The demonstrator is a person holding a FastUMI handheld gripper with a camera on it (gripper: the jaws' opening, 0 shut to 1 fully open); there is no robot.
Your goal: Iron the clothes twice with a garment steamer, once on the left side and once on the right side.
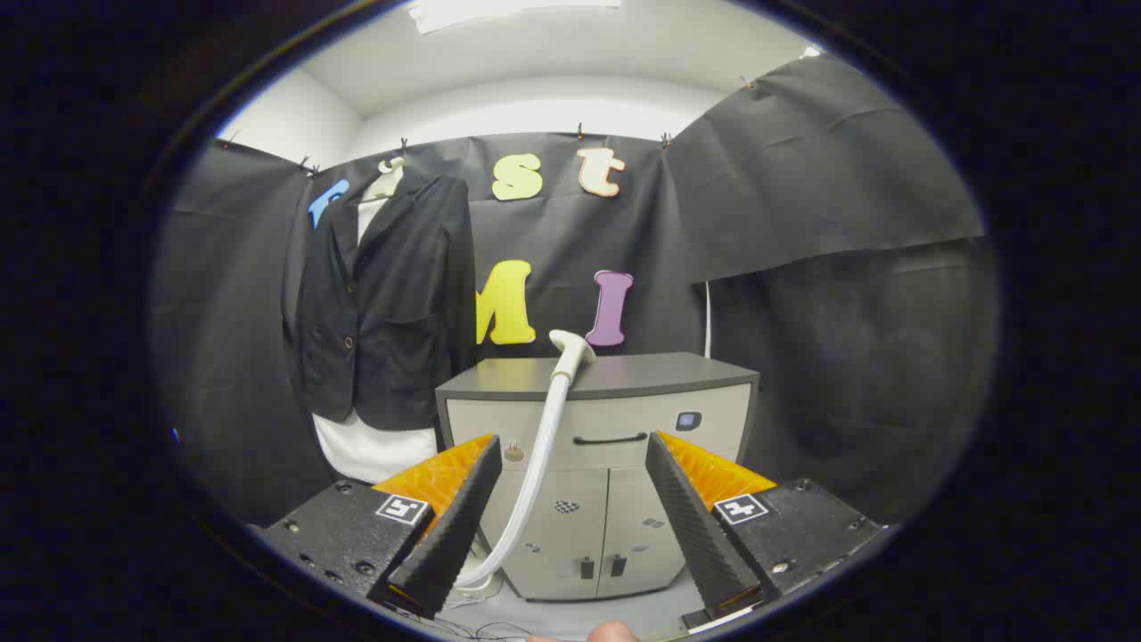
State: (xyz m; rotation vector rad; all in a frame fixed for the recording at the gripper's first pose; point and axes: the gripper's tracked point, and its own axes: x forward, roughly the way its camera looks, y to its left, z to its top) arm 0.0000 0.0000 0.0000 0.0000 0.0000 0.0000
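Gripper (570, 464) wide apart (empty), steamer head (570, 346) beyond

Gripper (570, 455) just hanging there, wide open

Both fingers (455, 526) spread far apart with nothing pinched between them, pointing forward and level. Tip of a person's finger (613, 632) pokes in underneath.

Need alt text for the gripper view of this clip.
The hand-held gripper is open and empty, aimed at a grey cabinet. A white steamer head rests on the cabinet top, its hose trailing down. A dark jacket hangs beside the cabinet.
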